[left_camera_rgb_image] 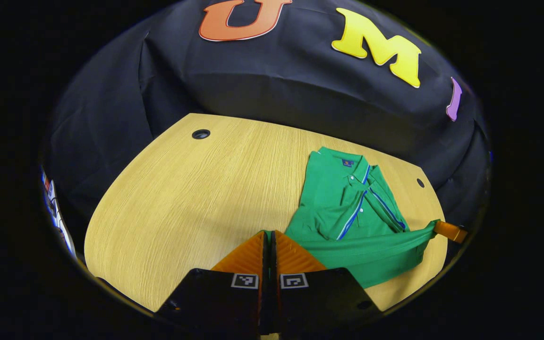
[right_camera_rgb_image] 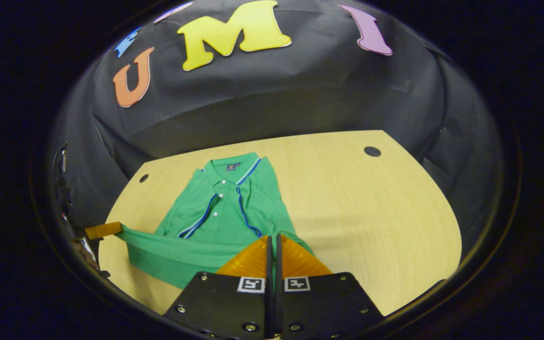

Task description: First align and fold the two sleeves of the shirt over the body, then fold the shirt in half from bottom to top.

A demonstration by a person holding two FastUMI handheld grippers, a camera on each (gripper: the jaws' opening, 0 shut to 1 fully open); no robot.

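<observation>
We see a green polo shirt (left_camera_rgb_image: 347,208) lying on a pale wooden desk (left_camera_rgb_image: 196,198), collar toward the black cloth wall at the back. Both sleeves are already folded in over the chest, their blue-and-white trim running in slanted lines down the front. The lower part of the shirt is lifted off the desk and drawn into a taut green band between our two tools.

In the left gripper view, our left tool (left_camera_rgb_image: 269,234) has its fingers pressed together, with a sliver of green cloth pinched at the tips: it grips one corner of the hem. The right tool (left_camera_rgb_image: 449,231) shows farther off at the right edge, holding the other end of the stretched band. In the right gripper view, our right tool (right_camera_rgb_image: 272,237) is likewise clenched on the hem, green fabric rising between its fingers, and the shirt (right_camera_rgb_image: 225,203) lies ahead and to the left on the desk (right_camera_rgb_image: 371,208).

We judge the sleeve folds done and the bottom-to-top fold under way. The shirt looks light, soft and limp, so it will sag and wrinkle wherever it is not kept taut. The two hem corners are the sensible places to hold, as now. Carrying the hem toward the collar should call for both tools moving together and level, or the edge will skew and the folded sleeves may slip.
</observation>
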